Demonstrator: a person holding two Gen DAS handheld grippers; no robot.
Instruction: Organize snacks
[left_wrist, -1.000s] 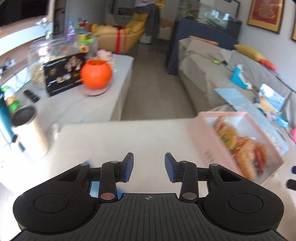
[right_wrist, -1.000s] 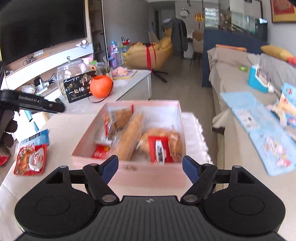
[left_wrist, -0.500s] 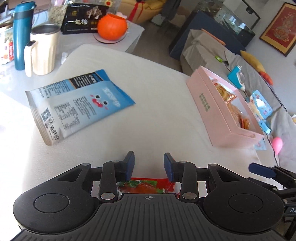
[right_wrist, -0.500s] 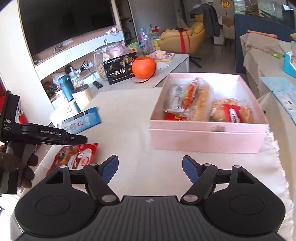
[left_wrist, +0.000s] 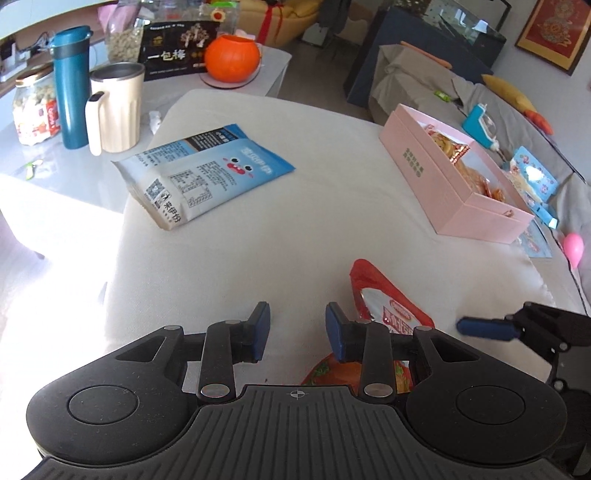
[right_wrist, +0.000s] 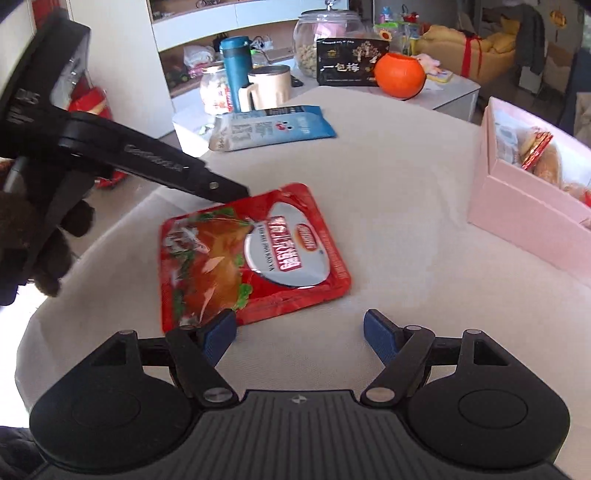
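Red pouch (right_wrist: 251, 254) whole only in right view | left claw (left_wrist: 297, 330) narrowing, empty | right claw (right_wrist: 300, 334) wide, empty

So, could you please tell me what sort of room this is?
Most likely a home living room: a covered sofa, a yellow armchair, and a low white table with jars and a mug.

My right gripper (right_wrist: 300, 330): jaws wide apart, nothing between pads, cloth-covered table (right_wrist: 399, 192) beneath. Red snack pouch (right_wrist: 247, 254) flat just ahead-left; its near corner by my left fingertip, contact cannot be judged. My left gripper (right_wrist: 225, 190) enters from left, tip at pouch's far edge. Pink box (right_wrist: 524, 206) with wrapped snacks ahead-right. Blue snack bag (right_wrist: 273, 127) farther ahead.
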